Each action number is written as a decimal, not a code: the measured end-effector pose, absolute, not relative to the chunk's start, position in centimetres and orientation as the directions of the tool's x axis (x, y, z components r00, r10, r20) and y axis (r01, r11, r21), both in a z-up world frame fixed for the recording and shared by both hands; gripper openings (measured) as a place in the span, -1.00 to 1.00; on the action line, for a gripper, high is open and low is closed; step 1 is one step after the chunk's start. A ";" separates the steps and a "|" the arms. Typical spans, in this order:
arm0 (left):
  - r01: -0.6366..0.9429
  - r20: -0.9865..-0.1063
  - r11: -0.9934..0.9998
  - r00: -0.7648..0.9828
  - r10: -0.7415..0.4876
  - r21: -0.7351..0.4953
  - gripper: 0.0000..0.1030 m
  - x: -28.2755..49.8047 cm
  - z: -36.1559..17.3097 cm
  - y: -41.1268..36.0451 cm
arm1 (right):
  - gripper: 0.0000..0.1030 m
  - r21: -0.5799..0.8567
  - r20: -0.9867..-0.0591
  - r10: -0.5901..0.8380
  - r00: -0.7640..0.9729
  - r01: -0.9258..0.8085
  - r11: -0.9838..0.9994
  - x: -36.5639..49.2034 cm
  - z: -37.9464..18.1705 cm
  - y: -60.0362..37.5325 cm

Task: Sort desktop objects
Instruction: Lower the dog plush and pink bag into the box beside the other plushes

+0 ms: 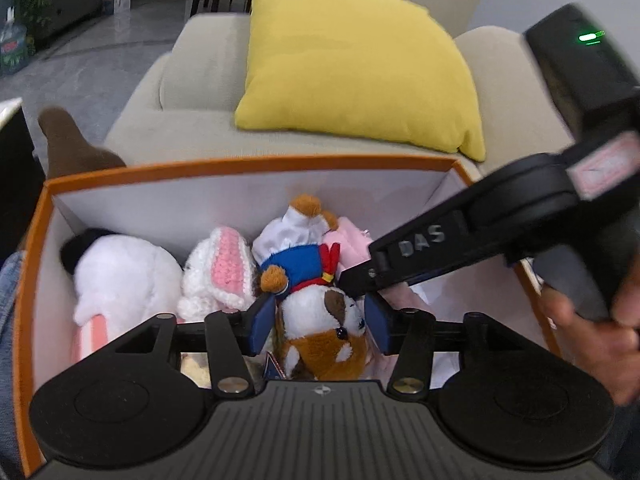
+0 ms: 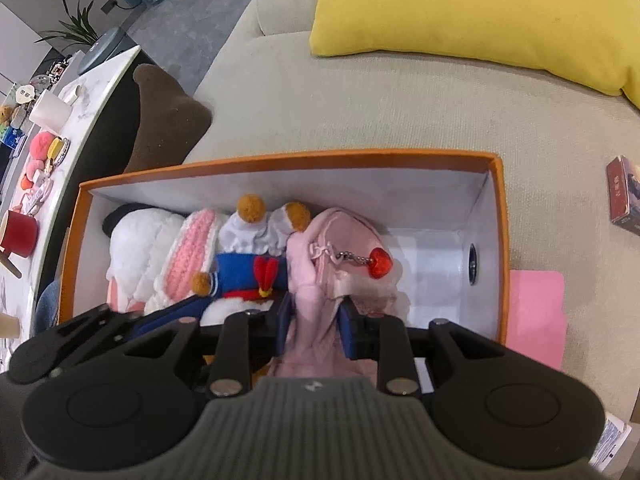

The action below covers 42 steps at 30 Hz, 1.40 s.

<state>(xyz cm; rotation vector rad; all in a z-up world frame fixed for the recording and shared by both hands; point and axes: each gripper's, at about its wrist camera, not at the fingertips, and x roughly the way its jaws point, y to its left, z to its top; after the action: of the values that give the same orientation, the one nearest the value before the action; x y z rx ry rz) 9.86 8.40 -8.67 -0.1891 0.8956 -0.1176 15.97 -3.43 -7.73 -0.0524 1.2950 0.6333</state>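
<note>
An orange box with white inner walls sits on a beige sofa and holds several plush toys; it also shows in the right wrist view. My left gripper is shut on a brown-and-white plush dog in a blue sailor top, head toward me, inside the box. My right gripper is shut on a pink plush with a red heart charm, beside the dog. The right gripper reaches in from the right in the left wrist view.
A white plush and a white-and-pink crocheted toy lie at the box's left. A yellow cushion rests behind. A brown cushion, a cluttered table, a small red box and a pink sheet surround it.
</note>
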 end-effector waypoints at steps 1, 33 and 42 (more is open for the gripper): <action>0.034 -0.757 0.979 0.628 -0.177 -0.201 0.13 9.4 -8.4 8.3 | -0.45 0.304 -0.905 0.404 0.131 -0.465 0.831 15.9 -7.8 -3.3; 0.079 -0.763 0.982 0.620 -0.185 -0.173 -0.36 7.8 -8.3 8.5 | 0.08 0.383 -0.860 0.493 0.131 -0.472 0.794 15.3 -6.1 -4.1; 0.094 -0.753 0.978 0.625 -0.205 -0.189 -0.36 8.0 -7.3 8.4 | -0.19 0.119 -0.882 0.398 0.254 -0.696 0.708 13.9 -2.4 -4.7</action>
<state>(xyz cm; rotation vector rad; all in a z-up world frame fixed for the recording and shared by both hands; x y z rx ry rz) 7.99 8.44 -7.32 -0.1358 0.8800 -0.1724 13.85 -4.74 -2.40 -0.3234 1.0799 0.7611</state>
